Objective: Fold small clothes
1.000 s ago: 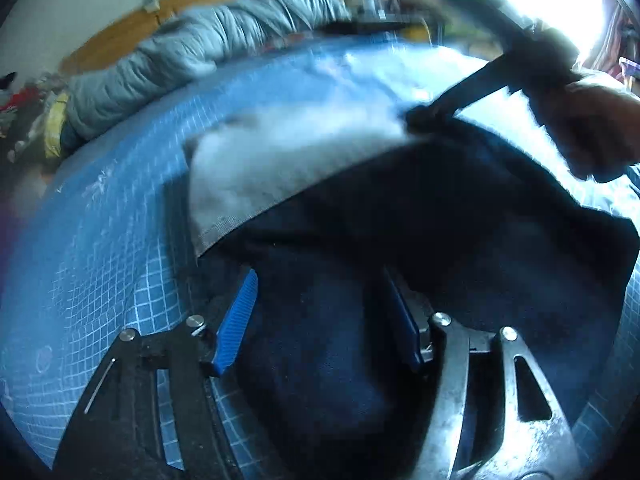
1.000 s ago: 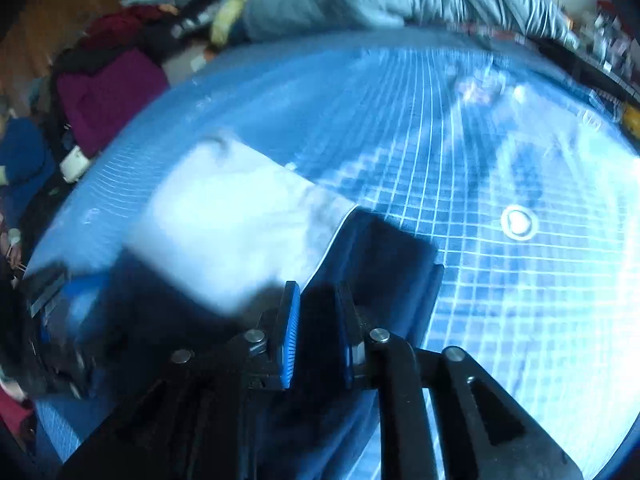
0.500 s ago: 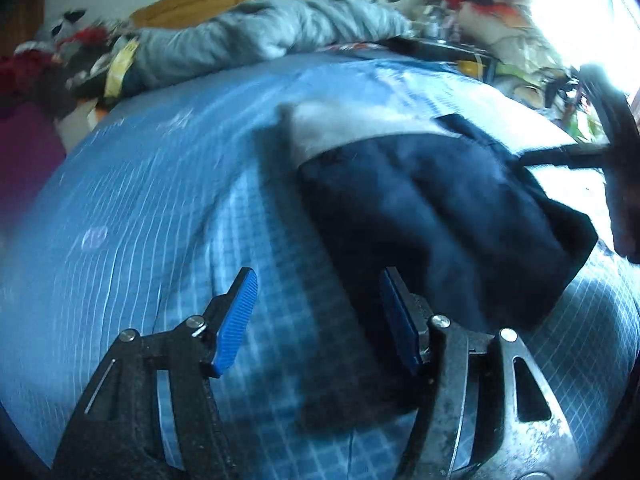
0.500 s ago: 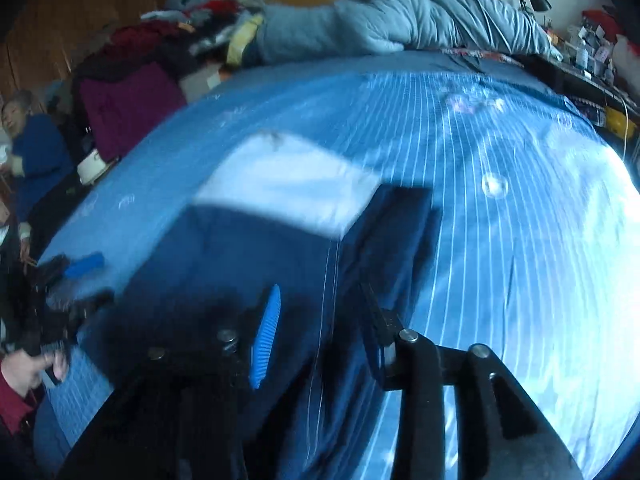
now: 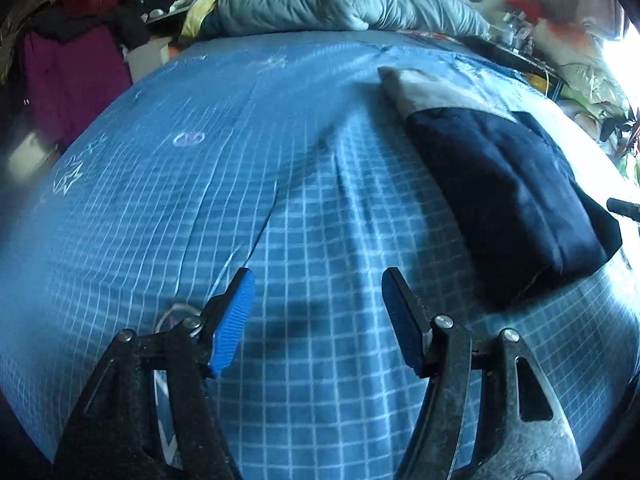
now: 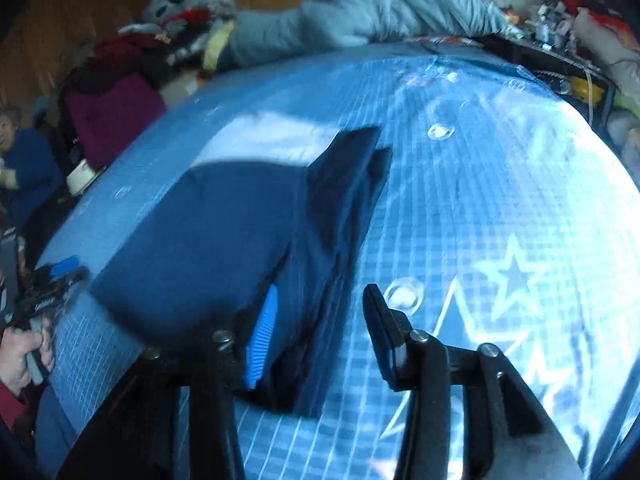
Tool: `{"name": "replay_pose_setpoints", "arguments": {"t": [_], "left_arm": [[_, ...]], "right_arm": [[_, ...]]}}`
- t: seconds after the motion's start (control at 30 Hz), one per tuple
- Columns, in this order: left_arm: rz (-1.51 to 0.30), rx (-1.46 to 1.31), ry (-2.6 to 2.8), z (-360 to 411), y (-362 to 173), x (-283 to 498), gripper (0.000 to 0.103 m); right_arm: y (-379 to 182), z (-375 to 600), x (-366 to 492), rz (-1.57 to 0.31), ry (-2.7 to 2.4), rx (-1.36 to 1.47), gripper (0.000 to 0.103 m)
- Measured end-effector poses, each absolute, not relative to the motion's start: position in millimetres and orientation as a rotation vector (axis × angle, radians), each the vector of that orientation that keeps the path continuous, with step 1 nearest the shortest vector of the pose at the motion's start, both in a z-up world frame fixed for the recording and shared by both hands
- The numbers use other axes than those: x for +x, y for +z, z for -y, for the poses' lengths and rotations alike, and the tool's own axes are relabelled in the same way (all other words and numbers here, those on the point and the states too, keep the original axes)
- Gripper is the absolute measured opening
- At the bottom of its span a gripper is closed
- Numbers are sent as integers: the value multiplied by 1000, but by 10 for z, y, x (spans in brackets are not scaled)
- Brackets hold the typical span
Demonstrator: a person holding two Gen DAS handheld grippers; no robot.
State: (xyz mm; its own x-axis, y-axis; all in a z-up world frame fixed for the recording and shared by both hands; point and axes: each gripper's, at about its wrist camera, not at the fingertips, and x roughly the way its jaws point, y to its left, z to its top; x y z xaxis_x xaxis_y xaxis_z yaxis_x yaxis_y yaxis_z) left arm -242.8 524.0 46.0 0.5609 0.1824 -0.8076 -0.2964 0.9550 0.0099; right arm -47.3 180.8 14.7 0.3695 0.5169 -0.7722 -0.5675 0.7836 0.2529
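A small navy and white garment (image 5: 504, 184) lies folded on the blue checked bed sheet (image 5: 240, 200). In the left wrist view it sits to the right, apart from my left gripper (image 5: 318, 292), which is open and empty over bare sheet. In the right wrist view the garment (image 6: 224, 232) lies ahead and left, its near edge under my right gripper (image 6: 320, 304). That gripper is open and holds nothing. The left gripper (image 6: 56, 276) shows at the far left edge of the right wrist view, in a hand.
A grey rolled duvet (image 5: 340, 4) lies along the headboard at the far end. Piled clothes (image 5: 80, 32) stand off the bed's left side. Clutter (image 5: 560, 52) lines the right side. A person in blue (image 6: 20, 160) sits at the left.
My right gripper has opened and let go of the garment, which now lies flat. My left gripper has drawn back off the garment to the left, over bare sheet.
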Motion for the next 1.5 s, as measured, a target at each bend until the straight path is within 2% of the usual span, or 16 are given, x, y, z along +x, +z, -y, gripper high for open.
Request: {"name": "replay_pose_setpoints", "arguments": {"t": [0.07, 0.17, 0.23, 0.3, 0.47, 0.6, 0.67, 0.83, 0.93, 1.07, 1.13, 1.2, 1.27, 1.33, 1.37, 1.5], "left_arm": [[-948, -140, 278, -5215, 442, -2447, 65], [-992, -167, 280, -5193, 347, -2461, 66], [-1002, -210, 292, -5180, 367, -2477, 63], [-941, -185, 233, -5030, 538, -2441, 63], [-841, -121, 79, -4624, 825, -2029, 63], [-960, 35, 44, -4394, 445, -1794, 65], [-977, 9, 36, -4467, 350, -1825, 67], [-900, -52, 66, -4594, 713, -2168, 68], [-891, -47, 155, -4772, 700, -2428, 77], [-967, -115, 289, -5091, 390, -2622, 77], [-991, -157, 325, -5176, 264, -2659, 77], [-1025, -187, 344, -5223, 140, -2635, 81], [-1028, -195, 358, -5216, 154, -2552, 86], [-1050, -207, 351, -5207, 117, -2486, 102], [-1071, -193, 346, -5175, 84, -2452, 103], [-1083, -214, 360, -5127, 44, -2424, 103]], "right_arm": [[11, -1886, -573, -1018, 744, -82, 35], [-234, -1927, -648, -1066, 751, -115, 33], [-208, -1865, -655, -1065, 740, -85, 31], [-96, -1807, -704, -1033, 721, -87, 39], [-13, -1537, -878, -1026, 692, -44, 39], [-108, -1349, -971, -1067, 664, -39, 39], [-117, -1280, -1007, -1072, 660, -41, 39], [-86, -1023, -1099, -1051, 625, -21, 40], [-57, -881, -1167, -1029, 582, -32, 51], [-56, -839, -1280, -1014, 499, -122, 53], [-49, -788, -1365, -1001, 475, -158, 57], [-64, -758, -1457, -1000, 467, -179, 73], [-90, -744, -1531, -995, 461, -199, 82], [-121, -757, -1615, -978, 446, -240, 94], [-151, -780, -1655, -972, 433, -259, 103], [-176, -770, -1651, -986, 411, -246, 103]]}}
